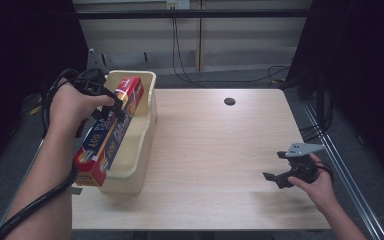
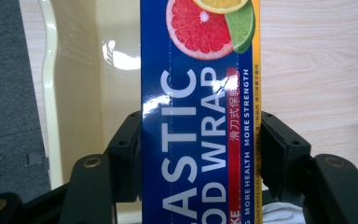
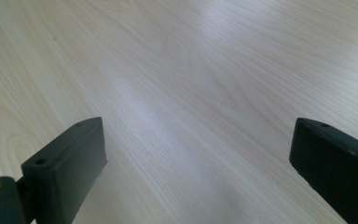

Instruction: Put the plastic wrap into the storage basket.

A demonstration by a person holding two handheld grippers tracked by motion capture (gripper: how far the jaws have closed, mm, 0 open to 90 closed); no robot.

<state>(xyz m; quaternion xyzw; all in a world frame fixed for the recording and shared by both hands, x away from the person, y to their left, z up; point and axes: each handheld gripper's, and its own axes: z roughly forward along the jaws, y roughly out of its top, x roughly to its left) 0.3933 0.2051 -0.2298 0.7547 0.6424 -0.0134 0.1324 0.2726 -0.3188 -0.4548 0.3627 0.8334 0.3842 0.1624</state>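
A long blue, red and yellow plastic wrap box (image 1: 109,132) hangs tilted over a cream plastic bin (image 1: 142,131) at the table's left side. My left gripper (image 1: 111,106) is shut on the box near its upper half. In the left gripper view the box (image 2: 199,116) fills the gap between both black jaws, with the bin's inside (image 2: 81,84) behind it. My right gripper (image 1: 278,170) rests low over the table's right front, jaws wide apart, nothing between them. The right gripper (image 3: 196,163) view shows bare wood between its jaws.
The light wooden table (image 1: 215,150) has a round cable hole (image 1: 229,101) near its far edge. Cables (image 1: 190,75) lie on the grey floor behind the table. Dark curtains flank both sides.
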